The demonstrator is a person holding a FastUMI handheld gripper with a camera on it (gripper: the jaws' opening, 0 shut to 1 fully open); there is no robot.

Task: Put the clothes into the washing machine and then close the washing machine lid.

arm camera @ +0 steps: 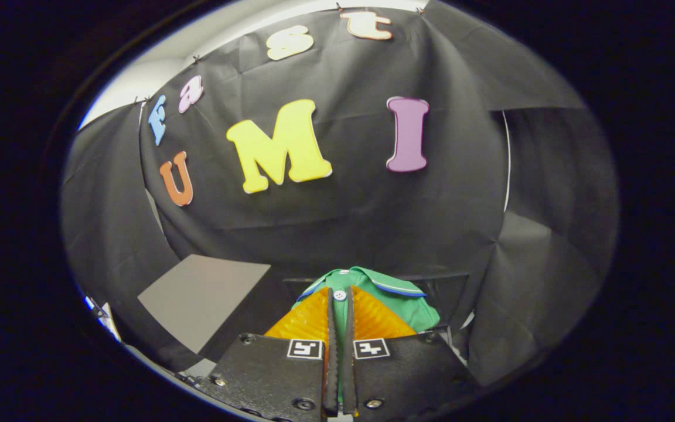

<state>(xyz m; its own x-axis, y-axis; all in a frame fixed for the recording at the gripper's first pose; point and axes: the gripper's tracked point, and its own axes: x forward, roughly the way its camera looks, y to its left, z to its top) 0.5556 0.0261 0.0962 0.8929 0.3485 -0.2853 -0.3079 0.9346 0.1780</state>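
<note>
In the gripper view, the gripper point(339, 319) has its two fingers point(308, 319) pressed nearly together, pinching a green garment point(399, 302) between them. A thin strip of the green cloth shows in the narrow gap, with a white button point(339, 295) sitting right at the fingertips. The rest of the garment bunches just ahead of the fingers and to their right, and its collar, edged with a blue and white stripe, folds over at the top. Most of the cloth is hidden behind the fingers and the gripper's body (so what kind of garment it is, beyond collar and button, cannot be made out).

Beyond the garment a dark rectangular frame point(446, 287) shows on either side of it, partly covered by the cloth; whether this belongs to the washing machine is hard to tell. To the left of the fingers lies a flat grey panel point(203, 299), tilted, its lower corner cut off by the gripper body. The black cloth wall point(343, 223) of the booth hangs behind everything, creased and draped in folds on both sides.
</note>
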